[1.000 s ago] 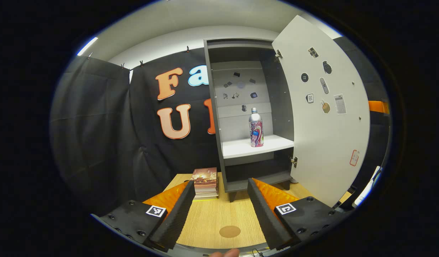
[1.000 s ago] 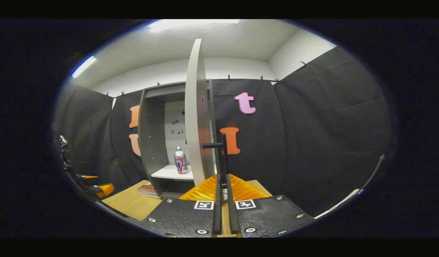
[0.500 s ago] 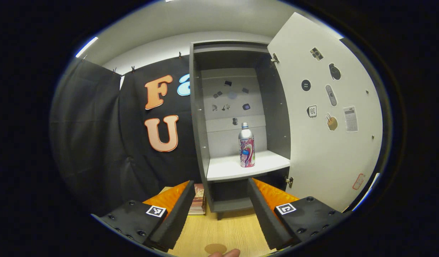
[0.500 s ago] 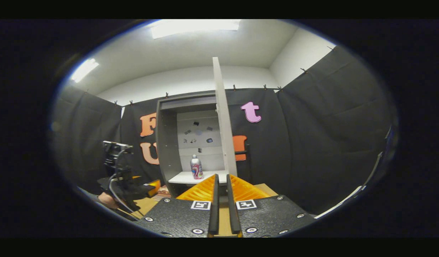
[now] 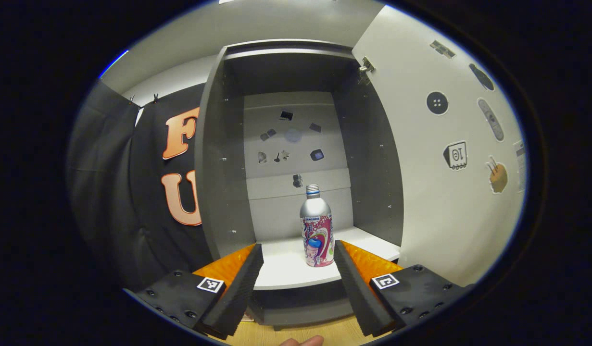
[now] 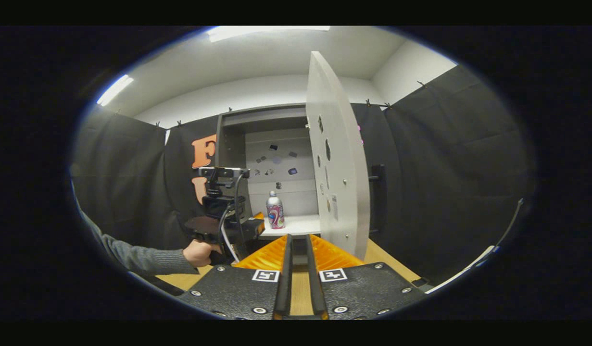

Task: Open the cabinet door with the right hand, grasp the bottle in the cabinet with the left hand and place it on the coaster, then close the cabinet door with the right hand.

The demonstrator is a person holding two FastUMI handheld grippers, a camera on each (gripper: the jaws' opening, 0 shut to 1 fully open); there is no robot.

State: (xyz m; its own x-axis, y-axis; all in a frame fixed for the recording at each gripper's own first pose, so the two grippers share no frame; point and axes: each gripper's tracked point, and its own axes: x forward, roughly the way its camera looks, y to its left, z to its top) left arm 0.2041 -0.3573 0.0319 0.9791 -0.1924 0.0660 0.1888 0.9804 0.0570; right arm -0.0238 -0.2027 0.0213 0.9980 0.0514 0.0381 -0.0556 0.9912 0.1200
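Observation:
The grey cabinet (image 5: pixel 219 158) stands wide open, its white door (image 5: pixel 445 192) swung out to the right. A silver bottle (image 5: pixel 317 230) with a pink and blue label stands upright on the white shelf (image 5: pixel 286 269). My left gripper (image 5: pixel 297 246) is open just in front of the shelf; the bottle is ahead of its fingertips, nearer the right one, untouched. In the right gripper view, the left gripper (image 6: pixel 223 211) is held up to the cabinet near the bottle (image 6: pixel 275 215). My right gripper (image 6: pixel 298 238) is shut with nothing in it, back from the door (image 6: pixel 339 158) and its dark handle (image 6: pixel 376 192).
The wooden table (image 6: pixel 387 262) runs under the cabinet. A hand and grey sleeve (image 6: pixel 137 254) hold the left gripper at the left. Small stickers dot the cabinet's back panel (image 5: pixel 296 144) and the door's inner face. Black cloth walls surround the booth.
My left gripper has moved forward and up to the shelf, so the bottle looms larger. My right gripper has let go of the handle and drawn back from the door.

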